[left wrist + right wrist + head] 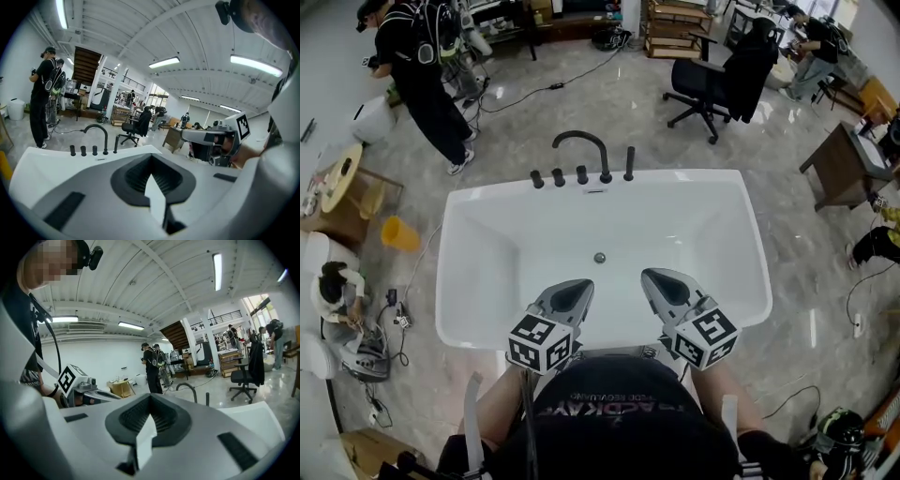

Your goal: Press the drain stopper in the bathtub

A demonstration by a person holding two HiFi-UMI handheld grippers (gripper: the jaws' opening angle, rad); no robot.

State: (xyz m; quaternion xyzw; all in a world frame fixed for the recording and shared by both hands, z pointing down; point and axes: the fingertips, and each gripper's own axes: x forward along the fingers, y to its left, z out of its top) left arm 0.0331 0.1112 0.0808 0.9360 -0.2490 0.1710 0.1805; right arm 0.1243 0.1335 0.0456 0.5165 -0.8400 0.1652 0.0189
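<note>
Drain stopper (pixel 599 257) sits mid-floor of the bathtub (pixel 694 178), toward the faucet end, well clear of both tools. Nearest me are two grippers, left gripper (pixel 574 291) and right gripper (pixel 659 279), both held above the near rim with tips angled inward at the stopper. I read that as pre-approach. Each has its jaws pressed together with nothing between, which makes sense since a closed tip gives one blunt pusher. One stopper, one tub. The far rim has one arched spout (pixel 581 141), three low knobs (pixel 558 176) and one taller rod (pixel 629 163). Beyond that, one office chair (pixel 712 84).
</note>
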